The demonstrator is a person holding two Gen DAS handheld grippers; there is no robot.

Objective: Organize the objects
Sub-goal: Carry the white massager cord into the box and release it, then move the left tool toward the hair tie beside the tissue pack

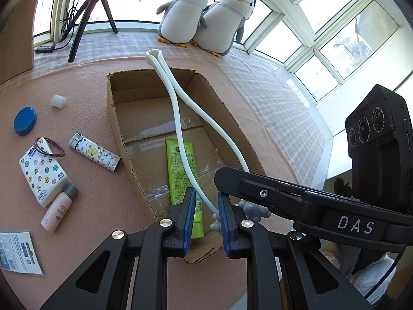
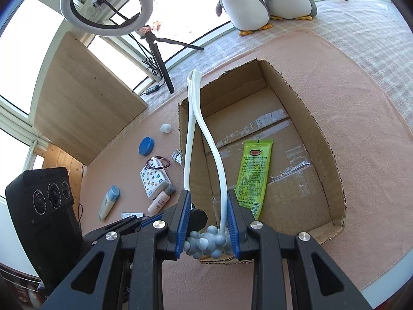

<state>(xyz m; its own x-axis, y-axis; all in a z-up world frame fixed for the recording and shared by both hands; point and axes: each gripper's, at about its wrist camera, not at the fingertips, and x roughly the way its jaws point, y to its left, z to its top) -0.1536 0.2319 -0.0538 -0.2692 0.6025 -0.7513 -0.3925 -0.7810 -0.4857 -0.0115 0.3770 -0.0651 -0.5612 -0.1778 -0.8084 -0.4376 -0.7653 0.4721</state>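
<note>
Clenching the massager's point(image 2: 206, 242) knobbed grey end, only right view shows; left jaws parted.

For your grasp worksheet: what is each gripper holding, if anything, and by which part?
The right gripper holds the white looped massager by its grey knobbly end, above the cardboard box. The left gripper is open, holding nothing.

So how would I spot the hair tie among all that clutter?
Start at the cardboard box, then look left across the pink mat. A star-patterned tissue pack lies there, and the hair tie rests on its far corner: the only thin, dark purple loop.
</note>
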